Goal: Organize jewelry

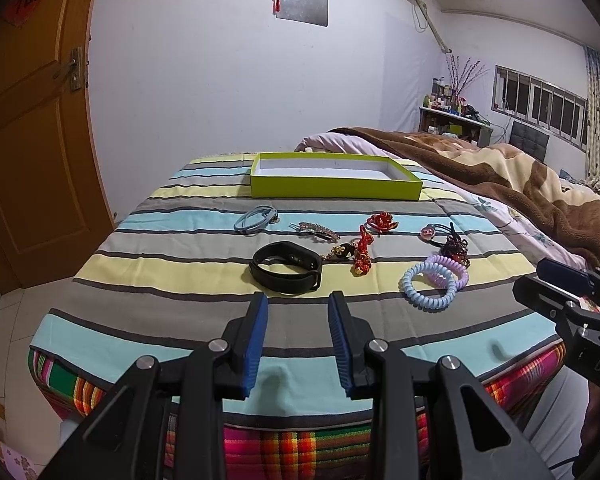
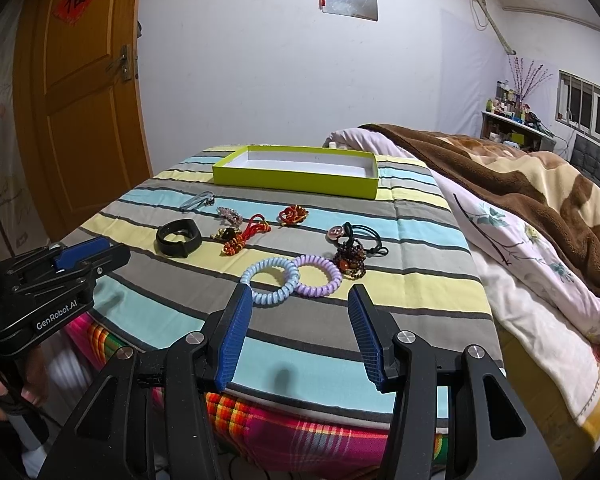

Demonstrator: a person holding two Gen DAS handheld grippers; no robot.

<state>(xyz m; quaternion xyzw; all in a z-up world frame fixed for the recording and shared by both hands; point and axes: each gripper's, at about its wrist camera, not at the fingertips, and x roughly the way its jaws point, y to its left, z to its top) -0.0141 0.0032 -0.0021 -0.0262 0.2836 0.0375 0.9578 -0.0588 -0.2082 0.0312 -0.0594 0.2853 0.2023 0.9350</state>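
Note:
An empty lime-green box [image 1: 336, 191] [image 2: 296, 181] sits at the far end of a striped cloth. Jewelry lies before it: a black wristband [image 1: 286, 267] [image 2: 179, 237], blue [image 1: 430, 292] [image 2: 270, 282] and lilac [image 2: 318, 276] spiral hair ties, red knot ornaments [image 1: 380, 222] [image 2: 293, 215], a beaded piece [image 2: 350, 259], a sparkly clip [image 1: 318, 232], a pale blue band [image 1: 256, 219]. My left gripper [image 1: 298, 300] is open, empty, just short of the wristband. My right gripper [image 2: 298, 292] is open, empty, just short of the spiral ties.
The striped cloth covers the bed's foot [image 1: 140, 312]; its near edge drops to a plaid layer. A brown blanket [image 2: 520, 176] lies to the right. A wooden door [image 2: 80, 100] stands at left. Each gripper shows in the other's view.

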